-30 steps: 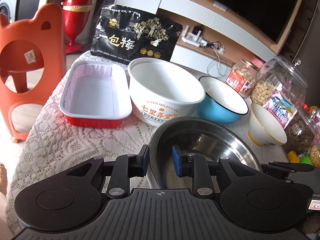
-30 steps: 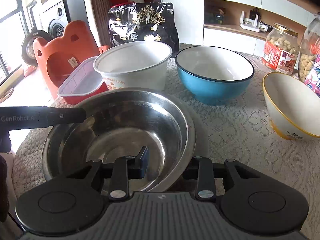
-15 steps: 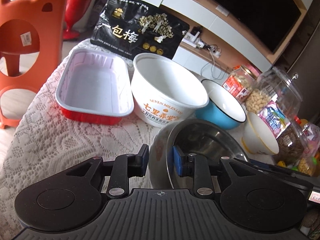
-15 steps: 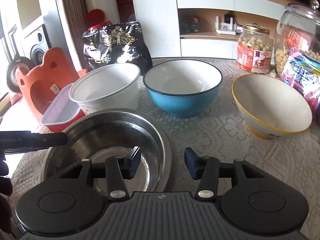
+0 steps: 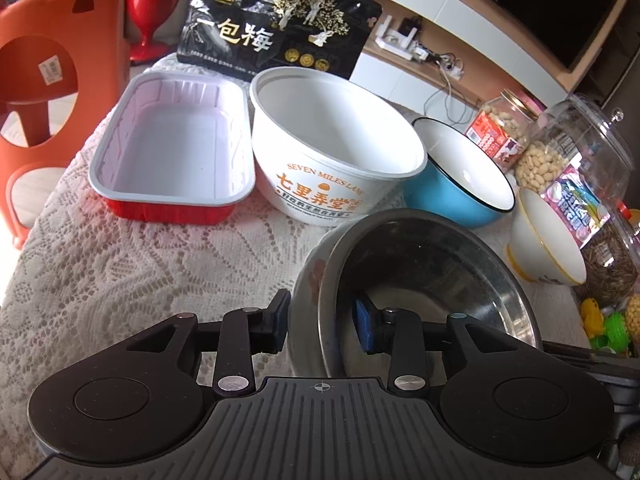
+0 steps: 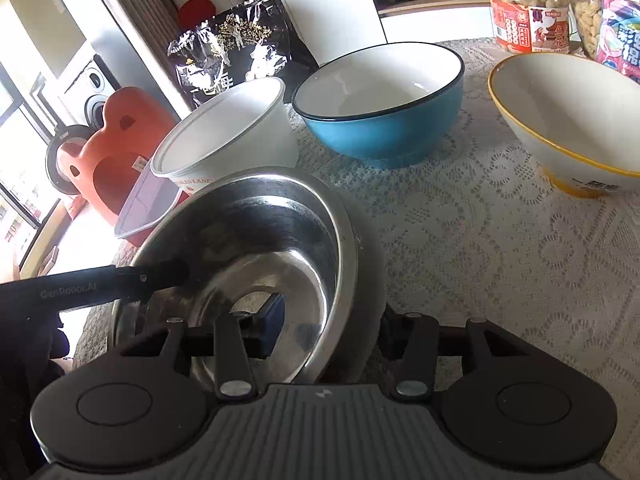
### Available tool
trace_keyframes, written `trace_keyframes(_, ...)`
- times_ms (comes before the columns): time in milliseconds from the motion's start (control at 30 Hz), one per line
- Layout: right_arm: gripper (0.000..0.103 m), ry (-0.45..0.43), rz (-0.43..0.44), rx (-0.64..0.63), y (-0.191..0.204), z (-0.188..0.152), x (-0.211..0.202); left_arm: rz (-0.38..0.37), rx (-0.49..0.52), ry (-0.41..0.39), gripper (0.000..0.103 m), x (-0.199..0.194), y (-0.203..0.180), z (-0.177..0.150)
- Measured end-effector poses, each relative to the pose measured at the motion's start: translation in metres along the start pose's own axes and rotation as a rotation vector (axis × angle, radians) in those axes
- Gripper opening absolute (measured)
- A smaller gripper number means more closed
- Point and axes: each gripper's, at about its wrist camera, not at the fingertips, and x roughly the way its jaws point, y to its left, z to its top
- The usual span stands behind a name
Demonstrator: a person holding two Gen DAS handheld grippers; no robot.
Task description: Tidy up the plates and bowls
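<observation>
Since 1 s earlier, the steel bowl (image 5: 432,280) had gone from flat on the desk (image 5: 140,272) to tipped up, w/ both grippers lifting it by opposite rim walls.

Left gripper (image 5: 322,322): jaws narrow, straddling the bowl's wall, one pad outside, blue pad inside. They looked clamped on it, though contact on the outer side wasn't fully clear.

Right gripper (image 6: 332,330): jaws also set across the wall of the steel bowl (image 6: 256,248), one finger inside over the shiny floor, the other hidden behind the outer wall. Likely gripping; can't confirm pad contact.

Beyond the left jaws, from left to right: red foil tray (image 5: 172,152), white paper bowl (image 5: 336,152) just beside it, blue bowl (image 5: 464,176) touching or nearly touching the paper bowl, then small yellow-rimmed bowl (image 5: 548,248). Snack jars (image 5: 576,152) stood further right, black bag (image 5: 280,28) at the far edge.

Progress, as a judgement: early stage. Nothing was stacked yet; all four other vessels sat separate, upright, empty. Steel bowl was in hand, presumably headed for nesting w/ or under the others. Left to do: place it, then gather remaining bowls and tray.
</observation>
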Motion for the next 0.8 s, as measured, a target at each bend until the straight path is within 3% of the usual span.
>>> trace_keyframes(100, 0.048, -0.027, -0.024, 0.004, -0.013, -0.006, -0.017, -0.019, 0.043, 0.032, 0.037, 0.007, -0.023, -0.005)
trace_keyframes(367, 0.048, -0.080, -0.148, 0.107, -0.070, -0.026, -0.059, -0.156, 0.160, 0.109, 0.036, 0.028, -0.084, -0.018)
trace_keyframes(500, 0.047, -0.084, -0.133, 0.113, -0.083, -0.040, -0.063, -0.125, 0.207, 0.097, 0.036, 0.030, -0.098, -0.019)
trace_keyframes(667, 0.050, -0.116, -0.202, 0.026, -0.067, -0.046, -0.059, -0.129, 0.193, 0.095, 0.031, 0.028, -0.091, -0.020)
trace_keyframes(800, 0.051, -0.120, -0.203, 0.022, -0.067, -0.046, -0.060, -0.131, 0.190, 0.088, 0.031, 0.027, -0.091, -0.020)
